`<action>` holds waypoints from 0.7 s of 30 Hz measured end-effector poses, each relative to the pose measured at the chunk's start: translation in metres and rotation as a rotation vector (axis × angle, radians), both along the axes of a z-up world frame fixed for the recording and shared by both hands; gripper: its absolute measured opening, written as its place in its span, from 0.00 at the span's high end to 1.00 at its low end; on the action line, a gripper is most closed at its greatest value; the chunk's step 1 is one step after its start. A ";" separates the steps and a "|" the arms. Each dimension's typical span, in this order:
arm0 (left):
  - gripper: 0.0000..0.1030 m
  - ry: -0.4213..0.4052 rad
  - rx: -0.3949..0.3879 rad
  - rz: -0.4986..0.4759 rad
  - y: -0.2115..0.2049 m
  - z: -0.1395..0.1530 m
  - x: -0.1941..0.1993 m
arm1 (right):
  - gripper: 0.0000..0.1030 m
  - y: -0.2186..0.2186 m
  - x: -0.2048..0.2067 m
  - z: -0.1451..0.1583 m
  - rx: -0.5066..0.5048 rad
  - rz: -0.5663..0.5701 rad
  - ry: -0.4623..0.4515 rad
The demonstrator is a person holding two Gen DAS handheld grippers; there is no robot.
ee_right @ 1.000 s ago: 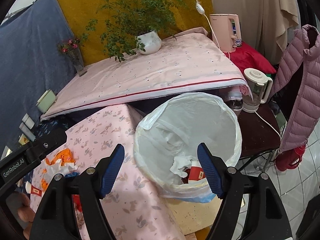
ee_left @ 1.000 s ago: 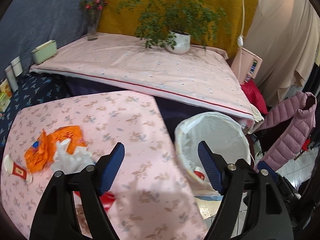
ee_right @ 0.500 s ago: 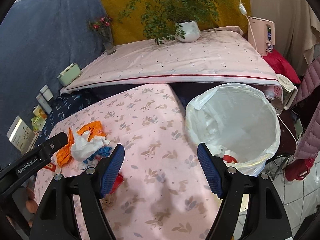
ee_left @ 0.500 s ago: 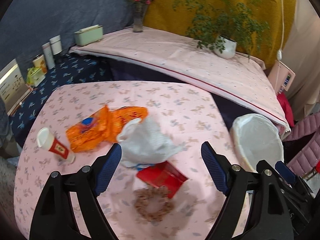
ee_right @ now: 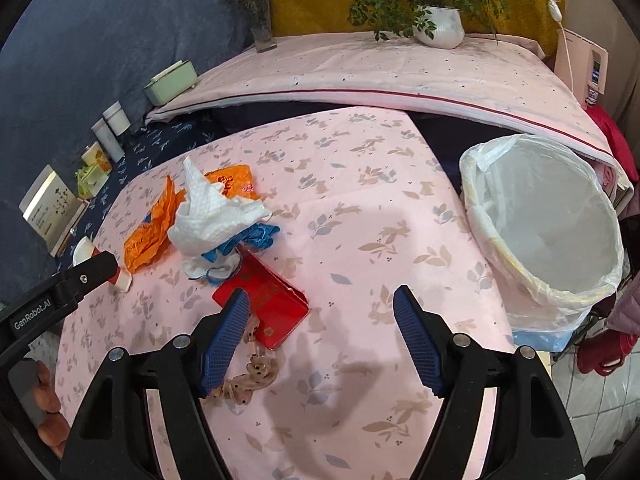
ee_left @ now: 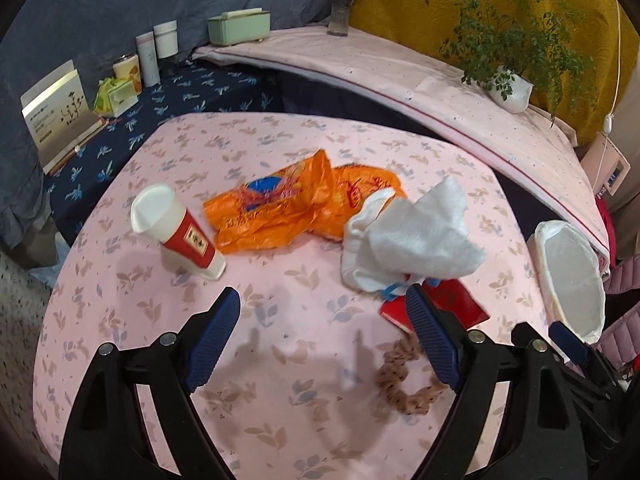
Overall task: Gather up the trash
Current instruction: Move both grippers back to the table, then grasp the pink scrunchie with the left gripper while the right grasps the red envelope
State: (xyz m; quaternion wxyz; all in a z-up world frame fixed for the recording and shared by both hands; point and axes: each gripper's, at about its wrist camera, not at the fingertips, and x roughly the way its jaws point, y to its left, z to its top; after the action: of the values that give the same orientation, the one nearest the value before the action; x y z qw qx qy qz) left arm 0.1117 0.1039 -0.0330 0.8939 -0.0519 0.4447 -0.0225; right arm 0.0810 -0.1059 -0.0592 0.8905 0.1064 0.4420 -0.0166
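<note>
Both our left gripper (ee_left: 324, 336) and right gripper (ee_right: 320, 336) hang spread and empty above the pink floral tablecloth (ee_right: 360, 184). Just ahead lie the crumpled white tissue (ee_left: 412, 240), flat red packet (ee_right: 262, 306) and orange plastic wrapper (ee_left: 288, 208); the white-lined bin (ee_right: 548, 232) stands beside the table's right edge. Light, overlapping scraps could slip or drag neighbours off if we pinch carelessly.

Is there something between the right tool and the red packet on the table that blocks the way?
Nothing visible blocks it. The red packet lies flat just ahead of the open right tool, partly behind its left finger. A brown scrunchie lies nearer, beside it; the white tissue sits beyond.
</note>
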 end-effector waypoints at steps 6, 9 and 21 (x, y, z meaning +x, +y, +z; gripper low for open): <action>0.22 0.075 -0.013 -0.018 0.001 -0.029 -0.006 | 0.41 0.016 0.015 -0.017 -0.021 0.029 0.040; 0.22 0.101 -0.013 -0.029 -0.002 -0.040 -0.006 | 0.47 0.021 0.022 -0.025 -0.027 0.047 0.057; 0.22 0.157 -0.062 -0.112 -0.026 -0.060 -0.009 | 0.95 0.018 0.036 -0.042 -0.023 0.053 0.080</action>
State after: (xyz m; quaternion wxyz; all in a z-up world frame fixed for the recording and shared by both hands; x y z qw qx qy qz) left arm 0.1031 0.0778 -0.0931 0.8516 -0.0561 0.5148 -0.0818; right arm 0.1174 -0.0880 -0.1012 0.8734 0.0834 0.4799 -0.0024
